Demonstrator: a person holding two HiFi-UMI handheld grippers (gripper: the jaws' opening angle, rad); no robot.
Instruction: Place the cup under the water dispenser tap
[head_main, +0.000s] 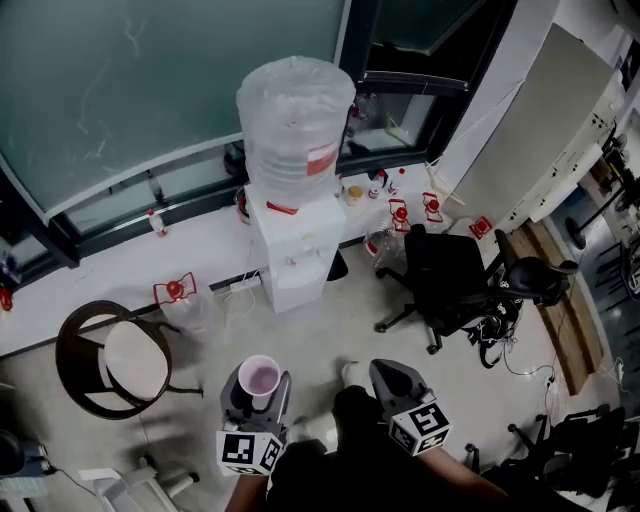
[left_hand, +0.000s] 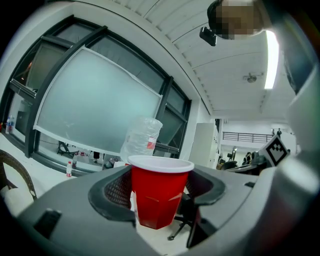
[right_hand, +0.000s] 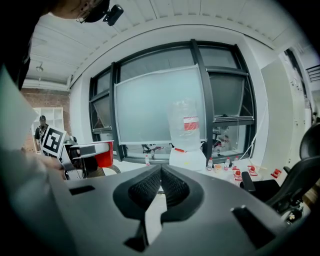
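Observation:
A red plastic cup (head_main: 258, 380) with a white rim stands upright between the jaws of my left gripper (head_main: 257, 392), which is shut on its sides; in the left gripper view the cup (left_hand: 159, 192) fills the middle. The white water dispenser (head_main: 295, 250) with its clear bottle (head_main: 295, 120) stands ahead against the window ledge, well beyond the cup. The dispenser's bottle (left_hand: 141, 137) shows behind the cup in the left gripper view. My right gripper (head_main: 395, 378) hangs beside the left with its pads (right_hand: 150, 187) together and nothing between them, pointing towards the dispenser (right_hand: 186, 155).
A black office chair (head_main: 450, 275) stands right of the dispenser. A round wooden chair (head_main: 115, 360) is at the left. The white ledge (head_main: 100, 265) carries small bottles and red items. Cables trail on the floor at the right (head_main: 520, 365).

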